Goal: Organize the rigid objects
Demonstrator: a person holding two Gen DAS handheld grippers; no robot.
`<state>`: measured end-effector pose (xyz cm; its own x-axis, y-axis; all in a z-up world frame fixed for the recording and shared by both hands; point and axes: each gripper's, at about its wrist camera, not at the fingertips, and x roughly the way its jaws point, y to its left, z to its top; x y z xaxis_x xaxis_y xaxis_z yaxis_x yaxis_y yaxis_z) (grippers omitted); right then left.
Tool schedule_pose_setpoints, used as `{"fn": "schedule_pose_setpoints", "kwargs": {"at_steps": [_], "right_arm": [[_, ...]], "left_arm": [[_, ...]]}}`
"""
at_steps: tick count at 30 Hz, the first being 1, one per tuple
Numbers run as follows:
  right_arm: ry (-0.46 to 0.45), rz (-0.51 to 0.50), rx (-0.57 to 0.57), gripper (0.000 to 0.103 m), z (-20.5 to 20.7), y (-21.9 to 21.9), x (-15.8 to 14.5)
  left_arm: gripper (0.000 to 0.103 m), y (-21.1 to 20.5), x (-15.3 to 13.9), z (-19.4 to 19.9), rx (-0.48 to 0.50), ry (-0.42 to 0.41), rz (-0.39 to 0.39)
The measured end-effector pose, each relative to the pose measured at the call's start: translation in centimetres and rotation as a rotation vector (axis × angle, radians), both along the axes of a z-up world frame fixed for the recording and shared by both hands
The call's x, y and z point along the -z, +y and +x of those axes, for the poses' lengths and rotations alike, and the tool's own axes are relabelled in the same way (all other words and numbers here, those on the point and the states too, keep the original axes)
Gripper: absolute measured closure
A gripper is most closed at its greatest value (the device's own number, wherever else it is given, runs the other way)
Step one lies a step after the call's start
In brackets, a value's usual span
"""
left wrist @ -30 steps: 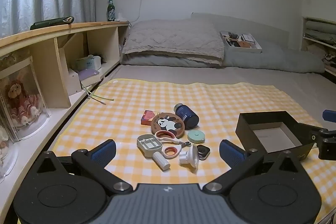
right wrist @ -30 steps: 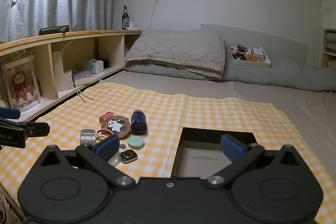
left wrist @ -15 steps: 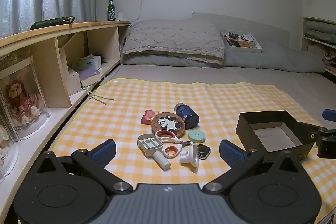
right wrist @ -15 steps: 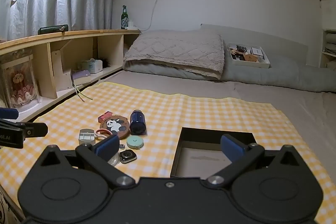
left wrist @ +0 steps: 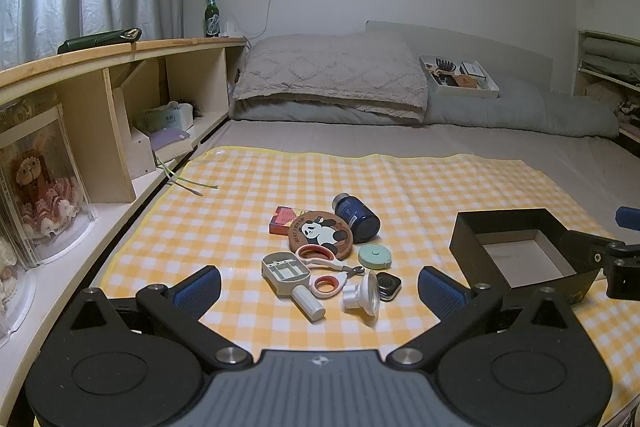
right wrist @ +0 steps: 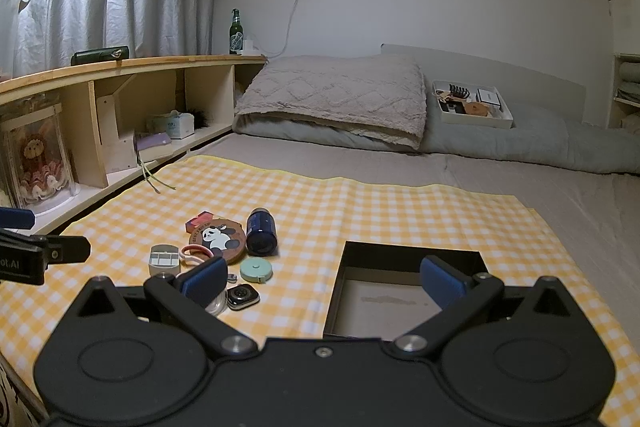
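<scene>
A cluster of small objects lies on the yellow checked cloth point(left wrist: 240, 211): a round panda coaster point(left wrist: 321, 231), a dark blue bottle point(left wrist: 355, 217) on its side, a red box point(left wrist: 284, 219), pink scissors point(left wrist: 324, 267), a grey case point(left wrist: 285, 267), a white funnel piece point(left wrist: 362, 294), a mint tape measure point(left wrist: 375, 255) and a smartwatch point(left wrist: 389, 283). An empty black box point(left wrist: 516, 251) stands to their right; it also shows in the right wrist view point(right wrist: 404, 291). My left gripper point(left wrist: 318, 287) is open, just short of the cluster. My right gripper point(right wrist: 324, 281) is open, between cluster and box.
A wooden shelf point(left wrist: 100, 95) runs along the left with a doll case point(left wrist: 36, 187), tissue box point(left wrist: 168, 115) and green bottle point(left wrist: 212, 15). A pillow point(left wrist: 332, 75) and a white tray point(left wrist: 460, 77) of items lie at the far end of the bed.
Both grippers have drifted very slightly; the objects and the box have not moved. Both grippers stay open.
</scene>
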<state>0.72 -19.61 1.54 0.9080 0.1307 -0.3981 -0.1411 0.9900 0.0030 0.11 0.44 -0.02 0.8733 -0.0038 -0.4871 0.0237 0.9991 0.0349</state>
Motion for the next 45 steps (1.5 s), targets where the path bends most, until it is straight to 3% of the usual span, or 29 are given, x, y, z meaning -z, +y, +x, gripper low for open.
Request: {"fn": "schedule_pose_setpoints", "kwargs": {"at_steps": [45], "right_arm": [[0.015, -0.008, 0.0, 0.0, 0.0, 0.1, 0.0]], "left_arm": [[0.0, -0.1, 1.0, -0.1, -0.003, 0.01, 0.003]]}}
